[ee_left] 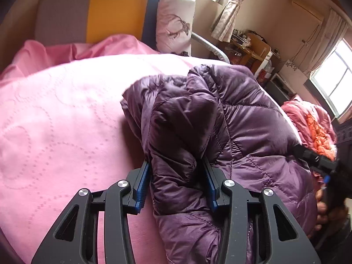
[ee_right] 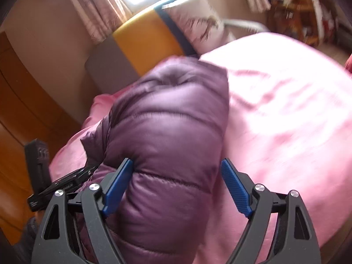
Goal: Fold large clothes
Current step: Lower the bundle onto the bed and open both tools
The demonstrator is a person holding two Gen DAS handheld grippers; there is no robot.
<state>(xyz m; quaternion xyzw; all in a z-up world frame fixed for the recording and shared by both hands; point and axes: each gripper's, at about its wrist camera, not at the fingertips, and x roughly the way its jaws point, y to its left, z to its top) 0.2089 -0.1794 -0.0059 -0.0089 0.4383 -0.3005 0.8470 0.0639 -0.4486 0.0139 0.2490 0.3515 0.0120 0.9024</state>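
Purple puffer jacket [ee_left: 231,114] on a pink bed [ee_left: 55,114].
Left gripper [ee_left: 177,171] fingers clench a jacket fold; right gripper [ee_right: 177,171] fingers released, jacket at 12 o'clock.

Left wrist view: purple jacket [ee_left: 220,114] fills the gap btwn the jaws, covering most of both inner pad faces; its lower part runs off the bottom edge below them. Right gripper [ee_left: 316,160], far right of the jaws, is cut by the frame edge, tips hidden behind jacket. Right wrist view: motion-blurred throughout; pillow [ee_right: 198,24] print and shelf clutter [ee_right: 297,11], beyond the jaws, unreadable. Left gripper [ee_right: 55,182], left of the jaws, partly hidden.
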